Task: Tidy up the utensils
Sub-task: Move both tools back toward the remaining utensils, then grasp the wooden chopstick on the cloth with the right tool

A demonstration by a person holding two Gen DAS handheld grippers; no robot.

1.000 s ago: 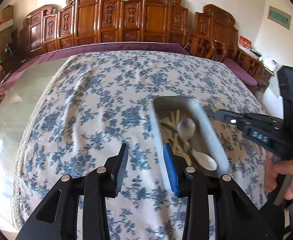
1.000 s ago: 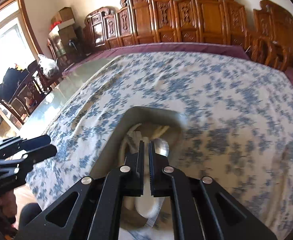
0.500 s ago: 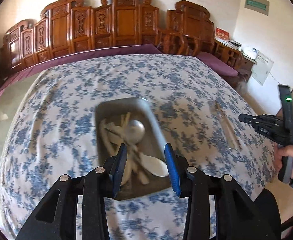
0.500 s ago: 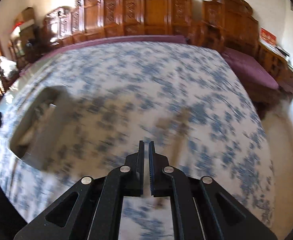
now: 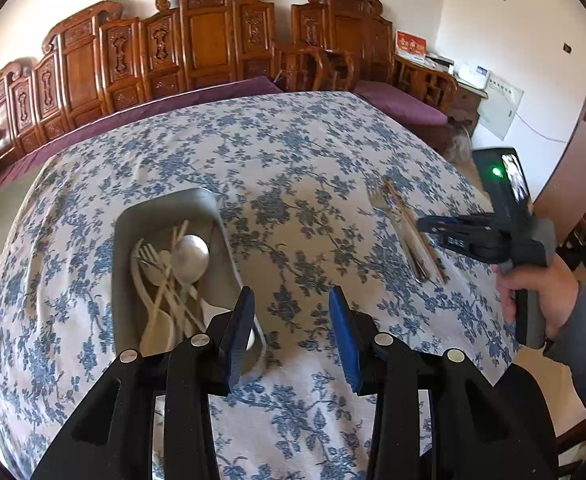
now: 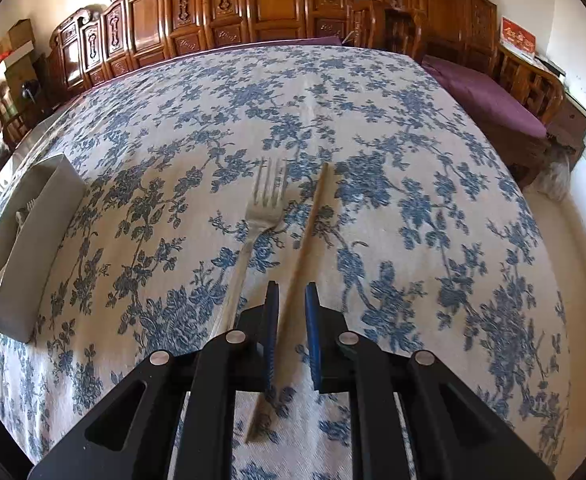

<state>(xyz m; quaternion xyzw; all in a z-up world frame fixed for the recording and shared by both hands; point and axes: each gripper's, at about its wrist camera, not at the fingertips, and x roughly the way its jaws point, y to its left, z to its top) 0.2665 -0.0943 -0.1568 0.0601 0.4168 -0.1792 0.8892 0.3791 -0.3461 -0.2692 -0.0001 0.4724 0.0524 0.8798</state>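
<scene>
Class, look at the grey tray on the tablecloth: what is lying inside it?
Inside the grey tray: a metal spoon, a fork, pale chopsticks and white utensils, piled crosswise. The left gripper covers its near corner.

left claw (image 5: pixel 289 332): parted, empty | right claw (image 6: pixel 291 332): opening

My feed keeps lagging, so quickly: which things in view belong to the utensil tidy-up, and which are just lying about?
Part of the job:
- grey tray holding spoons and forks
- loose fork on the tablecloth
- wooden chopstick lying between the right tongs, jaws opening around it
- left tongs, empty

Just lying about:
- floral tablecloth
- carved wooden chairs
- cardboard boxes
</scene>
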